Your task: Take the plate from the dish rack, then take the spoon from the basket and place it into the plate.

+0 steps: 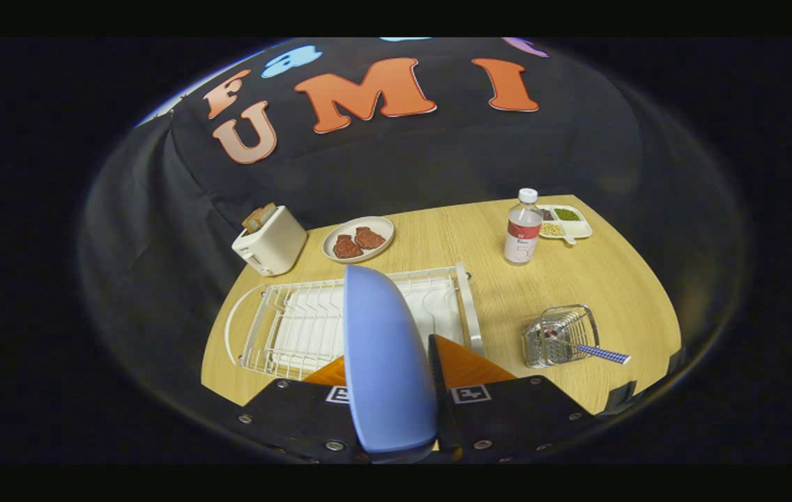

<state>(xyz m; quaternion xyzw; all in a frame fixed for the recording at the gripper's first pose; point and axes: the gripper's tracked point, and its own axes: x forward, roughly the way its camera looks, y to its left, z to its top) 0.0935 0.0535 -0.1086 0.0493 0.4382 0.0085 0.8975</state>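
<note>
A blue plate (pixel 382 355) stands on edge between my fingers, and my gripper (pixel 387 373) is shut on its rim. The plate is lifted above the white wire dish rack (pixel 284 328), which lies on the wooden table just beyond my fingers. To the right of the rack sits a small wire basket (pixel 558 336). A spoon (pixel 602 353) with a blue checked handle sticks out of it toward the table's right edge.
Behind the rack stand a white toaster (pixel 270 240) with bread and a plate of reddish food (pixel 358 238). Further right are a plastic bottle (pixel 523 227) and a divided tray of food (pixel 565 222). Bare wooden table (pixel 507 293) lies between the rack and the basket.
</note>
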